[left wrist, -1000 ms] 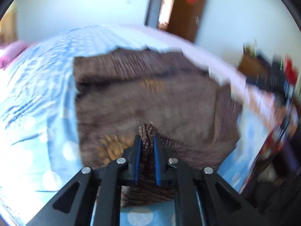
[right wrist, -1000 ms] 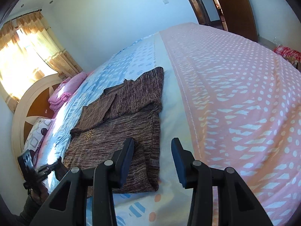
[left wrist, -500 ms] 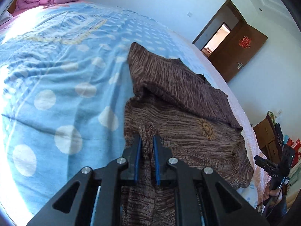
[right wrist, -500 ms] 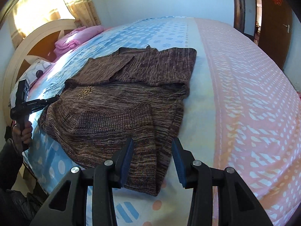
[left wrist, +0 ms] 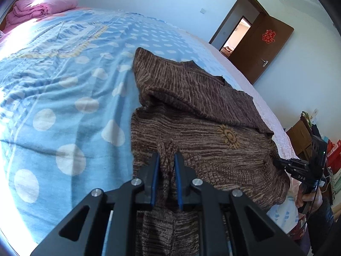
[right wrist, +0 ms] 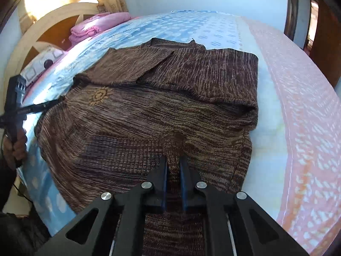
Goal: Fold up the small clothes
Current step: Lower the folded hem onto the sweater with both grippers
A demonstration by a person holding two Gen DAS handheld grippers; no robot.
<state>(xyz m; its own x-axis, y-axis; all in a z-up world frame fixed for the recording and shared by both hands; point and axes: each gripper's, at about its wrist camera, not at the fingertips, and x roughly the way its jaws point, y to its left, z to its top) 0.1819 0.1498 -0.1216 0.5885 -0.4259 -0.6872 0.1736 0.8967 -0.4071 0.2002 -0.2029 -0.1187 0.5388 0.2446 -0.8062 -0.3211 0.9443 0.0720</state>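
A brown knitted sweater (left wrist: pixel 208 128) with a yellow sun motif (left wrist: pixel 229 136) lies on the bed, its sleeves folded across the chest. It also shows in the right wrist view (right wrist: pixel 149 111). My left gripper (left wrist: pixel 166 160) is shut on a pinch of the sweater's hem at one bottom corner. My right gripper (right wrist: pixel 173 166) is shut on the hem at the other bottom corner. Each gripper shows in the other's view: the right one (left wrist: pixel 302 168) at the far edge, the left one (right wrist: pixel 19 108) at the left.
The bed has a blue dotted sheet (left wrist: pixel 64 85) and a pink patterned part (right wrist: pixel 298 111). Folded pink bedding (left wrist: pixel 40 6) lies by the headboard (right wrist: pixel 42 32). A brown door (left wrist: pixel 262 44) stands open. Cluttered furniture (left wrist: pixel 307 132) is beside the bed.
The right gripper came down onto the sweater's hem and shut on it. The left gripper kept its grip on the hem and swung to face along the bed.
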